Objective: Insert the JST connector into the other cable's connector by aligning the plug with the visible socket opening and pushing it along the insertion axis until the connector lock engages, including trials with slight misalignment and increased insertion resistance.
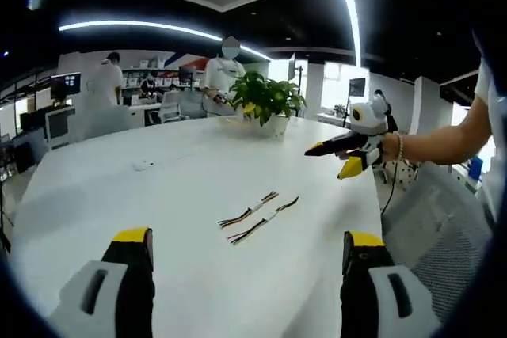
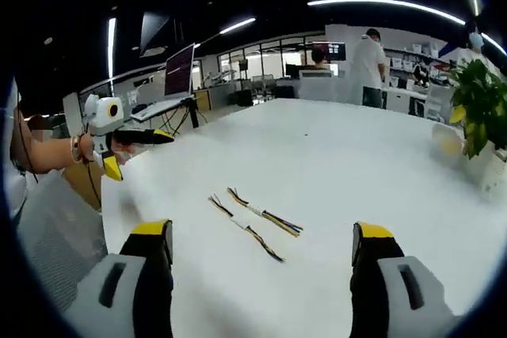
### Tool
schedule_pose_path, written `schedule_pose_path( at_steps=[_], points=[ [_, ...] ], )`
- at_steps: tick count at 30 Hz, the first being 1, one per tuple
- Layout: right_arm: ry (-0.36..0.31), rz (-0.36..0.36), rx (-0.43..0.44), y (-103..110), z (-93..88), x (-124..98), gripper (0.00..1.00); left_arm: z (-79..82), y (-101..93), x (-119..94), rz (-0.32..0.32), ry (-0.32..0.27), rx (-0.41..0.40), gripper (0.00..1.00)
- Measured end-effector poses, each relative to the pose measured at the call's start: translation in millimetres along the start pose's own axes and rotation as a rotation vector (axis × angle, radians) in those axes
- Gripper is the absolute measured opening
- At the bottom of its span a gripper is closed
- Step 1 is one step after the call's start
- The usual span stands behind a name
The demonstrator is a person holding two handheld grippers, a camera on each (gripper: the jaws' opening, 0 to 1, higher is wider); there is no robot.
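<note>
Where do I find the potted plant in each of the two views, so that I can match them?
Left gripper view: the potted plant stands at the far edge of the white table, above the middle of the picture, beyond the two cables.
Right gripper view: the potted plant is at the right border, on the table's edge.
Shared landmark: the two cables, lying side by side on the table.

White table (image 1: pixel 198 172), potted plant (image 1: pixel 265 99), ceiling light strips (image 1: pixel 142 27), office desks (image 2: pixel 166 107)

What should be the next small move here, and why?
Probably lower both open grippers toward the two cables. They lie side by side, untouched, on the white table, while the left gripper and right gripper hover above with nothing held.
</note>
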State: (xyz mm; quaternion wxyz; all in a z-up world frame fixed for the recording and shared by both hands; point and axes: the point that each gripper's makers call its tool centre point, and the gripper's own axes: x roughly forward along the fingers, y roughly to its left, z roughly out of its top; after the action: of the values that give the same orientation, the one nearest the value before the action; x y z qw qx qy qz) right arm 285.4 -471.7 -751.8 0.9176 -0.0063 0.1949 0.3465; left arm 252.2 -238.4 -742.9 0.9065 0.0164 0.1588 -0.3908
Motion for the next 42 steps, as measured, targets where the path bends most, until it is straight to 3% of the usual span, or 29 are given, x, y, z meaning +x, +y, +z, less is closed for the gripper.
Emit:
schedule_pose_path(
  at_steps=[6,10,14,21,25,34,42],
  points=[
    [-0.026,-0.034,0.005,-4,0.4,-14,1.00,-13.8,2.2,-25,0.059,0.000,-0.015,0.99],
    [-0.044,-0.061,0.005,-4,-3.0,-27,1.00,-15.9,4.0,-40,0.098,-0.048,-0.073,0.99],
    [-0.051,-0.099,-0.023,-5,-9.3,-39,1.00,-21.5,4.2,-47,0.133,-0.051,-0.058,0.99],
    [-0.120,-0.142,0.003,-1,-9.9,-61,1.00,-22.0,-0.9,-57,0.163,-0.105,-0.089,0.99],
    [-0.128,-0.160,0.019,0,-14.9,-67,1.00,-23.5,-3.4,-64,0.179,-0.124,-0.102,0.99],
    [-0.120,-0.195,0.055,0,-32.8,-78,1.00,-33.1,-6.7,-80,0.205,-0.133,-0.132,0.99],
    [-0.077,-0.195,0.045,6,-46.0,-78,1.00,-37.1,-15.6,-78,0.204,-0.131,-0.135,0.99]
  ],
)
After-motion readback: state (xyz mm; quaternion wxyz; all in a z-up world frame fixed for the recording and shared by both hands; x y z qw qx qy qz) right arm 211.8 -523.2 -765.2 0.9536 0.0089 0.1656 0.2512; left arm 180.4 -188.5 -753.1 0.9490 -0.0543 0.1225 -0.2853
